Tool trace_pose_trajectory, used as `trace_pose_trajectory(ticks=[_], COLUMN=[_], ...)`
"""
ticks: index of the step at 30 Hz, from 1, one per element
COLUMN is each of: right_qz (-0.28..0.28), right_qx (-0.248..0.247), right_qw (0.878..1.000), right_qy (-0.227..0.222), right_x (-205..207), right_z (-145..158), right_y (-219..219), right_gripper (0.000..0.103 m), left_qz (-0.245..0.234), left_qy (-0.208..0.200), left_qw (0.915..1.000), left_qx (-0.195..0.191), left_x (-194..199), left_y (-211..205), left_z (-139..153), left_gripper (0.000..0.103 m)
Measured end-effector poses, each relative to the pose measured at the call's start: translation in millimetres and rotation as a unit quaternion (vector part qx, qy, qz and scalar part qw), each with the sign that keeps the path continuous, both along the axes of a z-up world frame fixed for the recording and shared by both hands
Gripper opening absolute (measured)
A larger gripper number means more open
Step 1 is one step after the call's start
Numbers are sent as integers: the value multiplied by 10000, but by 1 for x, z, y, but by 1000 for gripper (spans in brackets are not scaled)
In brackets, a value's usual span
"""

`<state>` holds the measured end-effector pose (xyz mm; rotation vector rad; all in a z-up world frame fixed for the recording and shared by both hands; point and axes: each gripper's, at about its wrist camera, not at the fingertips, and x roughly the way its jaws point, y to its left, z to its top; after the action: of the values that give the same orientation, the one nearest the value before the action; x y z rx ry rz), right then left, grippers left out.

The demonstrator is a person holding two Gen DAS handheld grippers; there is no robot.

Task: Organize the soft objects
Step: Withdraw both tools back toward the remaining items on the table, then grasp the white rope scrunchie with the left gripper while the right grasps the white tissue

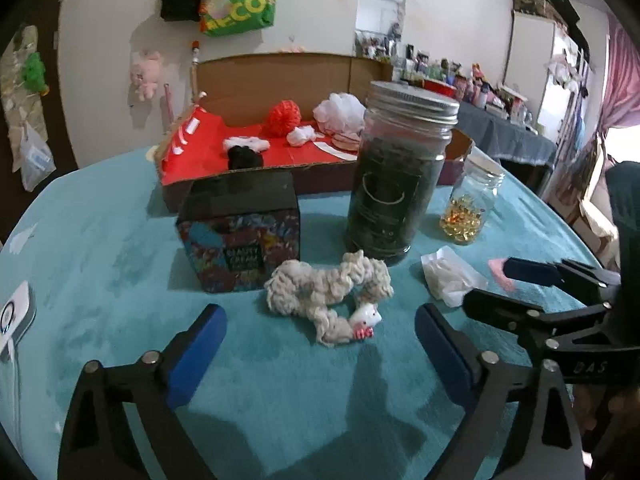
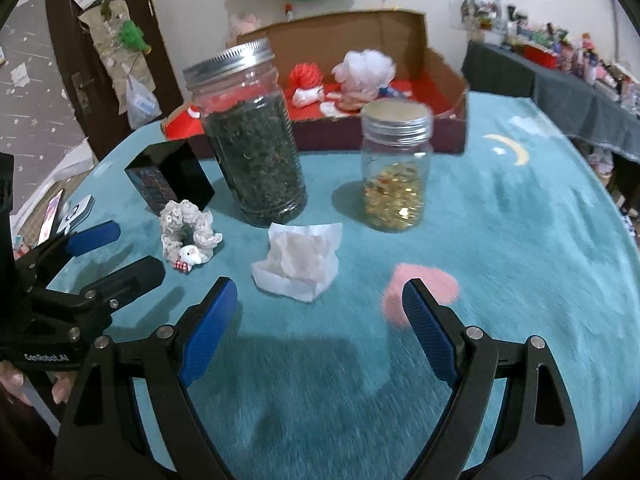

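Note:
A cream knitted scrunchie with a small white charm lies on the teal cover, just ahead of my left gripper. That gripper is open, and the scrunchie sits between its blue pads, untouched. A crumpled white tissue packet lies in front of my right gripper, which is also open and holds nothing. Behind stands a cardboard box lined in red. It holds a red pompom, a white mesh puff and other soft bits. Each gripper shows at the edge of the other's view.
A tall jar of dark leaves stands right behind the scrunchie, and a black patterned box is to its left. A small jar of gold capsules stands behind the tissue packet. A white device lies at the left edge.

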<state>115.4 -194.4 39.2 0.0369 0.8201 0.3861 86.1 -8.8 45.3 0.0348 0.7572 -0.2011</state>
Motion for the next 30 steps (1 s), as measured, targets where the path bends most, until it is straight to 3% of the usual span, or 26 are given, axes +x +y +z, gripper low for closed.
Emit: trace_pose_trajectory(ticks=[5,6,8,10,11,12,13,16,17,23,30], right_qz=[237,292,413,555,697,803,876,983,1003,974,920], right_qx=[-261,-277,-334,-439,-393,-353,-349,-232,-215,-132,-94], right_qw=[9992,9990,9983,9974,9967,9961,9955,9949,9947,9948,9954], right_qy=[172,197,236,143,124,110,91,26,-2,-253,-254], right_x=[21,23,26,24,21,19,16,11,9,0,0], right_z=[-3,-4,-6,-8,-7,-7,-7,-3,-1,17,20], right_y=[11,13,18,23,25,26,27,27,27,23,20], right_gripper=[81,77,56,43,29,25,21,20,20,20,20], left_qz=[-93,-124,-256,-368,-411,-482,-537,-589,-593,-722,-723], left_qy=[216,278,405,486,486,475,477,442,400,231,174], left_qw=[9997,9995,9988,9975,9971,9965,9957,9957,9959,9958,9959], left_qx=[86,69,-112,-369,-415,-500,-582,-566,-558,-508,-522], left_x=[19,21,25,27,27,26,25,22,22,13,11], left_y=[1,1,3,5,6,6,6,1,0,-5,-1], left_z=[-5,-8,-12,-14,-14,-13,-12,-7,-5,10,13], left_gripper=[79,72,64,57,50,36,29,22,11,11,11])
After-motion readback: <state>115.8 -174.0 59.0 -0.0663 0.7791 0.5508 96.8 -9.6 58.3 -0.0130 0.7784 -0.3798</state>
